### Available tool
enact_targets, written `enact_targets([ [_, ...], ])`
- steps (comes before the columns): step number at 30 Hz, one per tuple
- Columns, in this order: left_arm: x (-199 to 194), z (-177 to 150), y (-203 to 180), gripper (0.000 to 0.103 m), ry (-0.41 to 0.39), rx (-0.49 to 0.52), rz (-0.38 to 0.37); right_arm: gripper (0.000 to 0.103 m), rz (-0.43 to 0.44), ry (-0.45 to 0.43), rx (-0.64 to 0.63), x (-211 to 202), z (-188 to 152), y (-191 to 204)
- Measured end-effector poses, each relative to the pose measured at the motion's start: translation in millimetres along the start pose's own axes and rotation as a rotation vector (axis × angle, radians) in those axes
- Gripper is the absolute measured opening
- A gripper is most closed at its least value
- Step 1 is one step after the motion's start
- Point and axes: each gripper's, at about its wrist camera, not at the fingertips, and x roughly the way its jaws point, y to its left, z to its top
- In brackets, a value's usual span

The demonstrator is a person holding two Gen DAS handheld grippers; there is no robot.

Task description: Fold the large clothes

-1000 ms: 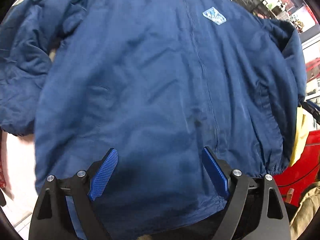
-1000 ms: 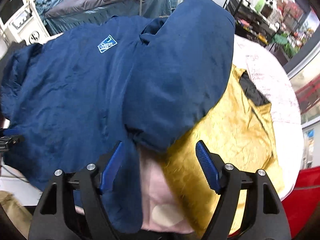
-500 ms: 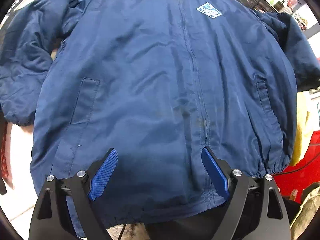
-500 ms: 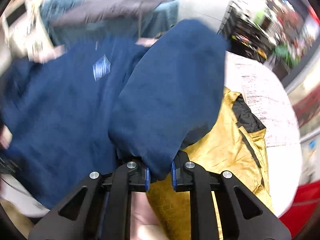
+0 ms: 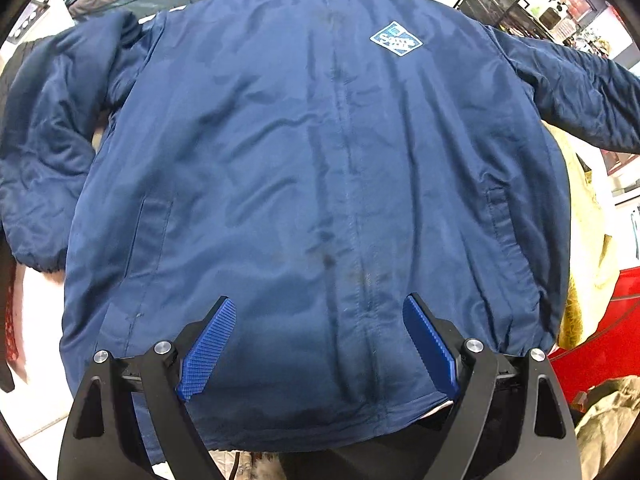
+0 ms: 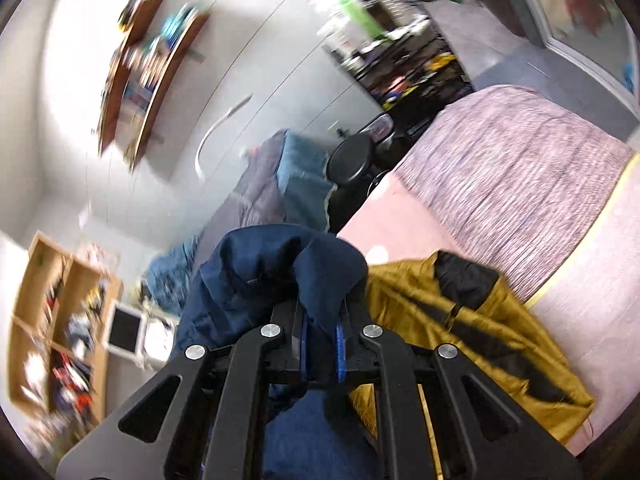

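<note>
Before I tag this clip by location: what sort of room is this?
Probably a bedroom at home: a bed with a pinkish cover, white wardrobe doors, and cluttered wooden shelves.

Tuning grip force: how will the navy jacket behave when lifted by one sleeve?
Likely floppy: the sleeve bunches and droops around the right gripper. Probably slippery, since the navy jacket has a sheen. Padded-looking, so moderately heavy and draggy.

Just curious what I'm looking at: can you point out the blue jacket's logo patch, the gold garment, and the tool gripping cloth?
logo patch (image 5: 396,39), left wrist view, patch centre.
gold garment (image 6: 416,304), right wrist view, upper folds.
right tool (image 6: 322,346), right wrist view, between its fingertips.
</note>
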Motion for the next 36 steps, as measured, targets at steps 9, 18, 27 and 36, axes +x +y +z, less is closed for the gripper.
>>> enact_targets([
  [9,-5.0,5.2,-7.4,0.084,-0.014,-0.021,0.030,0.009,0.002,0.009,0.160,31.8,17.3,-51.6],
  [18,-13.1,3.2,5.0,0.084,-0.021,-0.075,0.053,0.009,0.181,0.154,-0.052,89.7,-0.6,58.6],
  [27,-49.4,21.0,17.8,0.084,-0.118,-0.107,0.059,0.009,0.435,0.376,-0.262,183.3,-99.9,217.1],
  [36,-88.3,42.1,41.8,0.084,-0.219,-0.094,0.085,0.009,0.389,0.543,-0.350,287.6,-238.1,294.2],
])
